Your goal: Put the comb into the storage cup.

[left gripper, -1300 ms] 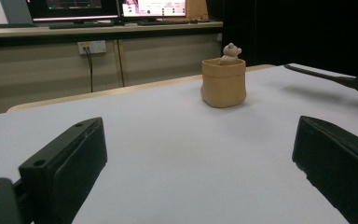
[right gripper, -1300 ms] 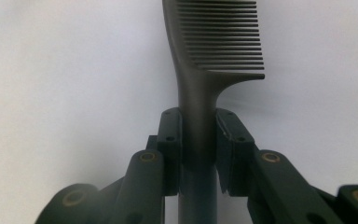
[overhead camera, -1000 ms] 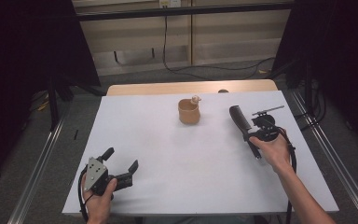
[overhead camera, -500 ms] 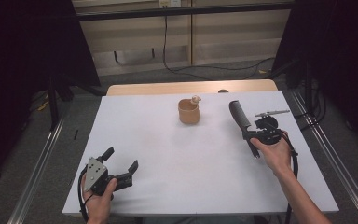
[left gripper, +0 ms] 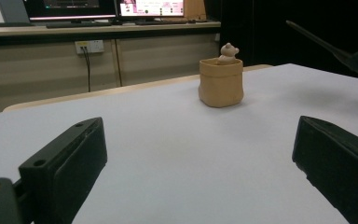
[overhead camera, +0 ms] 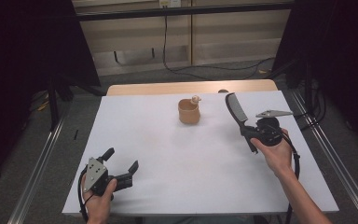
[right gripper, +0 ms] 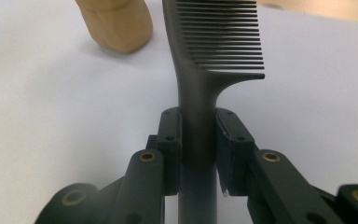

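From the high view, your right gripper (overhead camera: 247,133) holds a dark comb (overhead camera: 236,108) by the handle, teeth end pointing away from you, above the right side of the white tabletop (overhead camera: 158,154). A tan cup (overhead camera: 189,112) with a small bear figure (overhead camera: 195,99) at its rim stands near the far middle, to the left of the comb and apart from it. Your left gripper (overhead camera: 123,163) rests low at the near left corner, jaws wide and holding nothing.

From the left gripper view, both jaws stand far apart over bare tabletop, with the cup (left gripper: 220,82) well ahead and the bear (left gripper: 227,53) peeking over its rim.

From the right gripper view, your jaws clamp the comb (right gripper: 200,93) low on its narrow handle, teeth off to the right, the cup (right gripper: 116,23) up to the left.

If you mean to stand the comb in the cup, watch the grip: the handle is slim and smooth, so it could pivot between the pads as you tip it. The cup looks light; a nudge on its rim could topple it or knock the bear off. Your left gripper is too far away to steady it.
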Demonstrator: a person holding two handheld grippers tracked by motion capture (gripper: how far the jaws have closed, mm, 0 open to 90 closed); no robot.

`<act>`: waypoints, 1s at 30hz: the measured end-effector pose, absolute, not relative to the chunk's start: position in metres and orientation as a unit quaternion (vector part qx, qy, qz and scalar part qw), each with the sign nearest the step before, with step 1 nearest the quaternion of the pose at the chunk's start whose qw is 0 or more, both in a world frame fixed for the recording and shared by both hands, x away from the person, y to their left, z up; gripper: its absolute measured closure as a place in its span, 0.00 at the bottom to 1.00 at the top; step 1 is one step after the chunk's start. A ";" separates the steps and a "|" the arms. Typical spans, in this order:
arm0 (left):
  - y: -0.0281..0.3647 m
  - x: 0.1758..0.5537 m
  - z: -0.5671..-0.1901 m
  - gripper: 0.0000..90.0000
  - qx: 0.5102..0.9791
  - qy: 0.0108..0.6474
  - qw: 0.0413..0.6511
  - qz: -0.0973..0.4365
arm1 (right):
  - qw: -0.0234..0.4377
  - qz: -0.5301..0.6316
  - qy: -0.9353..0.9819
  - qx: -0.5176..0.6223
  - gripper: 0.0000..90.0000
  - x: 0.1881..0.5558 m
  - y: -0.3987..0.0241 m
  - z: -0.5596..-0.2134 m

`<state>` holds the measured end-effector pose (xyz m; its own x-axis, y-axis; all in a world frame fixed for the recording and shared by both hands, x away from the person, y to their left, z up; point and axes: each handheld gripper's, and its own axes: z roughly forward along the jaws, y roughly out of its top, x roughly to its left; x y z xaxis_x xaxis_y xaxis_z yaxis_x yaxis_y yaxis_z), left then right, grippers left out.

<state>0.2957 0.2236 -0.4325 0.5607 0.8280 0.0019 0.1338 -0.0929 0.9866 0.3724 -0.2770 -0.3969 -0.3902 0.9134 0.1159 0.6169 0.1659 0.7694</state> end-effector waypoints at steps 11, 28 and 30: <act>0.224 0.296 -0.432 0.03 0.674 0.356 0.572 0.304 | 0.214 0.428 0.730 0.487 0.81 0.369 -0.274 -0.393; 0.223 0.296 -0.432 0.03 0.673 0.357 0.573 0.304 | 0.249 0.479 0.709 0.454 0.81 0.363 -0.269 -0.385; 0.224 0.296 -0.432 0.03 0.673 0.357 0.573 0.303 | 0.250 0.484 0.707 0.450 0.81 0.363 -0.269 -0.385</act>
<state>0.2957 0.2236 -0.4322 0.5616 0.8274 -0.0006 0.1328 -0.0894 0.9871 0.3626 -0.2685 -0.3846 -0.4696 0.8790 0.0821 0.3946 0.1258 0.9102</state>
